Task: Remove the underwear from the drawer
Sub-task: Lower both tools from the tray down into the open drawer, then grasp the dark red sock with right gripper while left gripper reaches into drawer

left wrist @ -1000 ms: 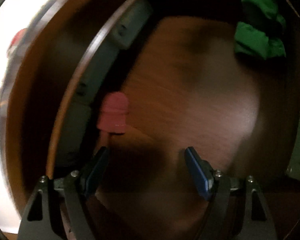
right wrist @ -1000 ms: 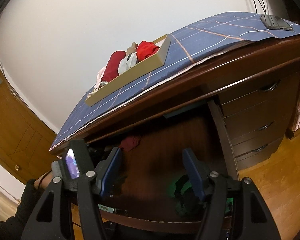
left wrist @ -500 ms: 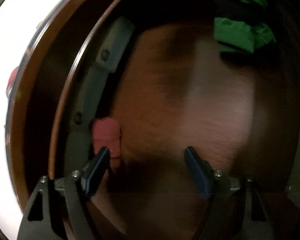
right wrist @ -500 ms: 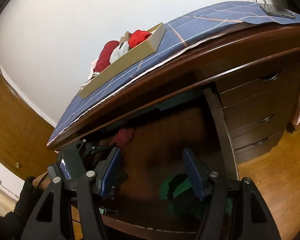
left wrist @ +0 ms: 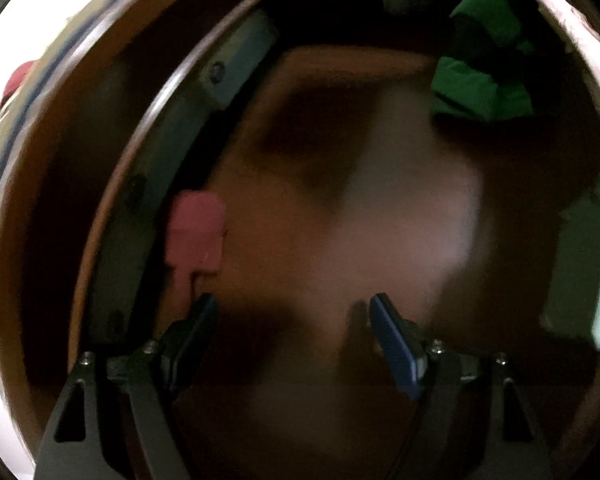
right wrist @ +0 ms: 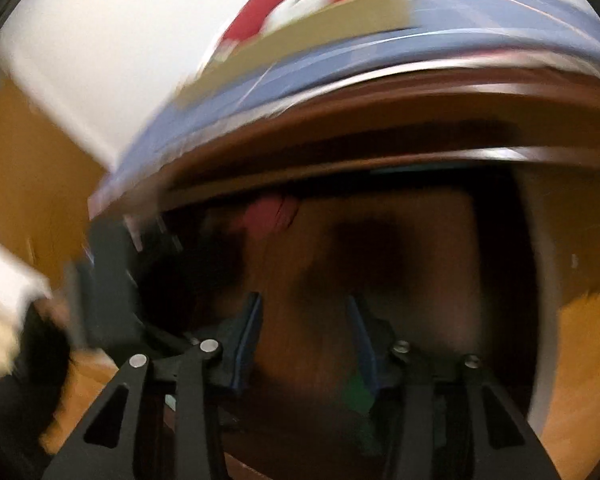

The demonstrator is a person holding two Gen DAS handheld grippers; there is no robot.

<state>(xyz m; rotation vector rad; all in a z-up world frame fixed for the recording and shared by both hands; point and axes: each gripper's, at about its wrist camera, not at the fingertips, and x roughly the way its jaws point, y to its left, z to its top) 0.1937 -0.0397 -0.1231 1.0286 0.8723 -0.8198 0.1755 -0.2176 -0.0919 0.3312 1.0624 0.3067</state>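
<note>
Two garments are seen inside the drawer (left wrist: pixel 340 208): pink underwear (left wrist: pixel 196 232) at left centre of the left wrist frame, just above the left gripper (left wrist: pixel 292 320), and a green piece (left wrist: pixel 480 88) at upper right. Both jaw pairs are held apart, empty. The pink piece should be centred between the fingers before closing. The right gripper (right wrist: pixel 304 336) is blurred.
</note>
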